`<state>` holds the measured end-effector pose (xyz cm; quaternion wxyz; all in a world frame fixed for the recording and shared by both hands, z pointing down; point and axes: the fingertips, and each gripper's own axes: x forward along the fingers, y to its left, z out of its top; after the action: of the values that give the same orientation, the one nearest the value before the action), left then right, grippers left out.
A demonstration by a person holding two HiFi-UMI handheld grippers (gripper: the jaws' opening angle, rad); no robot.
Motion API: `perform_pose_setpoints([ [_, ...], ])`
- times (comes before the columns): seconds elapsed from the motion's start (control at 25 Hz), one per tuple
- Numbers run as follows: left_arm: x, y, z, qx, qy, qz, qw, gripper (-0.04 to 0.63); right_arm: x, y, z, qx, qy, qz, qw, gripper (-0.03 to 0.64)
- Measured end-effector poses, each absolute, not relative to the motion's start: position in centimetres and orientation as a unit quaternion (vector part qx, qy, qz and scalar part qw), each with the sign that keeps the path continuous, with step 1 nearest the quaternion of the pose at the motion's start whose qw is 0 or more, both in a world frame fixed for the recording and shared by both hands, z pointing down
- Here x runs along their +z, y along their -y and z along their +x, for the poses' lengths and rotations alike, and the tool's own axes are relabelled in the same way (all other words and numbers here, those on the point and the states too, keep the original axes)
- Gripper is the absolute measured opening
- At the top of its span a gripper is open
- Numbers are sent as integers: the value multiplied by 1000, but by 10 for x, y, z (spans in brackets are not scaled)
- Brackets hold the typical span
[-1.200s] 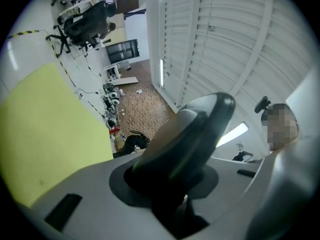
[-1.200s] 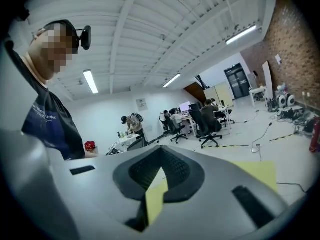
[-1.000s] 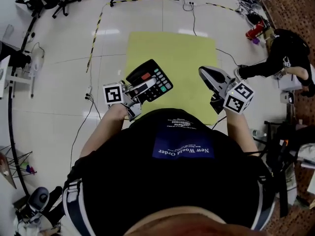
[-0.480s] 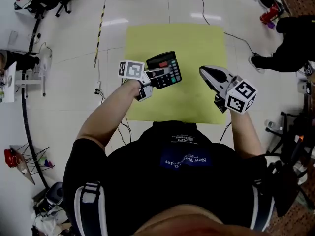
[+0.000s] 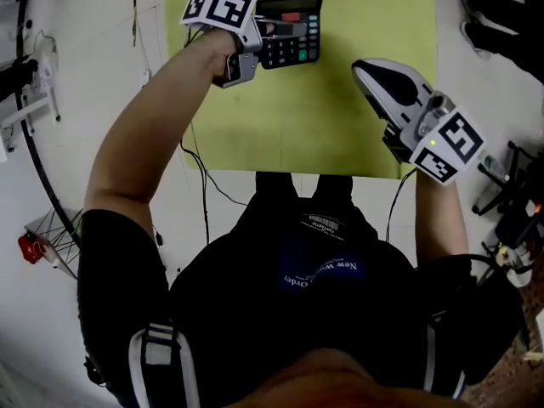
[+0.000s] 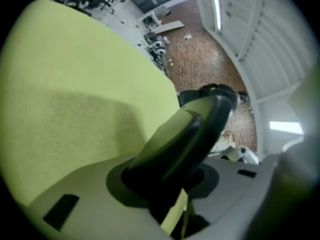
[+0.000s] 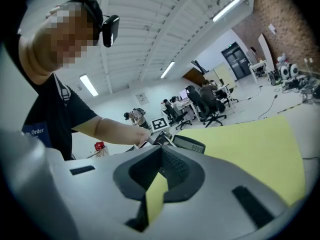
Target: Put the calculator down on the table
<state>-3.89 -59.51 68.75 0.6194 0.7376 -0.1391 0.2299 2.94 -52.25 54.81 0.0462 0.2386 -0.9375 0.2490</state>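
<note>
A black calculator (image 5: 293, 36) with a grey display and a red key is clamped at its left end by my left gripper (image 5: 270, 31), at the far side of the yellow table (image 5: 323, 117). It hangs low over the yellow top; whether it touches I cannot tell. The left gripper view shows the calculator's dark edge (image 6: 195, 129) pinched between the jaws of the left gripper (image 6: 175, 159). My right gripper (image 5: 374, 73) hovers over the table's right part, its jaws together with nothing in them. The right gripper view shows the right gripper (image 7: 159, 176) facing the calculator (image 7: 189, 144).
A person in black (image 5: 510, 15) is on the floor beyond the table's right corner. Cables (image 5: 204, 185) trail over the white floor at the table's near left. A red item (image 5: 30, 249) lies far left. Office chairs (image 7: 212, 111) and people stand in the background.
Both grippers have come down toward the yellow table. The left one carried the calculator forward to the table's far side, and the right one has sunk over the right part.
</note>
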Motion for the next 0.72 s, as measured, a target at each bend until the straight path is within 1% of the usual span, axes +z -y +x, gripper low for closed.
perform_pose_setpoints([
  [0.16,702,580,-50,289,136,729,605,130,545,497,12,233,946,219,58,-12],
  [0.32,711,572,-58,330,128,717,601,136,561,496,2,234,944,228,54,-12],
  [0.44,715,572,-64,357,120,707,599,162,558,496,6,238,942,233,47,-12],
  [0.56,709,579,-71,383,108,697,597,221,548,507,15,249,939,231,47,-12],
  [0.72,693,587,-90,426,105,684,583,225,525,509,16,251,939,232,44,-12],
])
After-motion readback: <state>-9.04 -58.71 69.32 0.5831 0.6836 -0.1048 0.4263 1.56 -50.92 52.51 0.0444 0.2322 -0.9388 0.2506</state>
